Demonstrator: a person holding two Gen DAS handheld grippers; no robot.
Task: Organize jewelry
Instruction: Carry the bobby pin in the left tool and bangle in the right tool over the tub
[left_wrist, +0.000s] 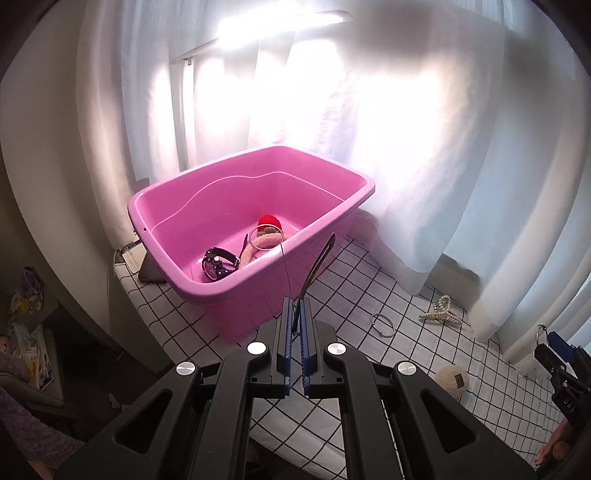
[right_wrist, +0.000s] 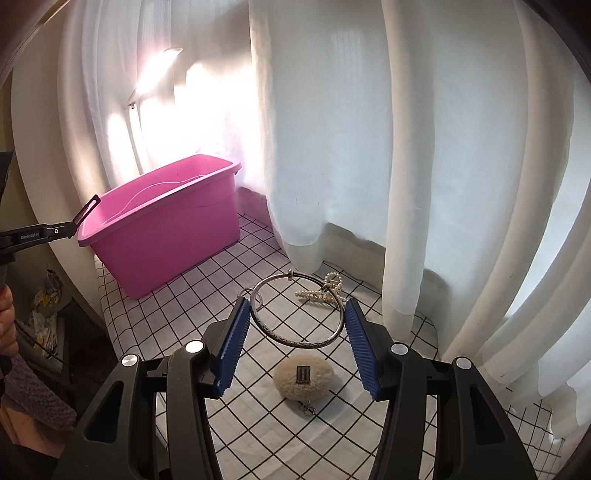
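- Left wrist view: my left gripper (left_wrist: 295, 325) is pressed together on a thin dark clip (left_wrist: 314, 273), just near of the pink tub (left_wrist: 155, 199). Advice: carry it past the near rim before letting go (a watch (left_wrist: 218, 264) already lies inside).
- Right wrist view: my right gripper (right_wrist: 295, 332), jaws half spread, pinches a silver bangle (right_wrist: 297, 308) across its width, above the checked cloth (right_wrist: 207, 291), right of the tub.
- Pearl clip (right_wrist: 321, 291) and fluffy charm (right_wrist: 303, 376) lie on the cloth.
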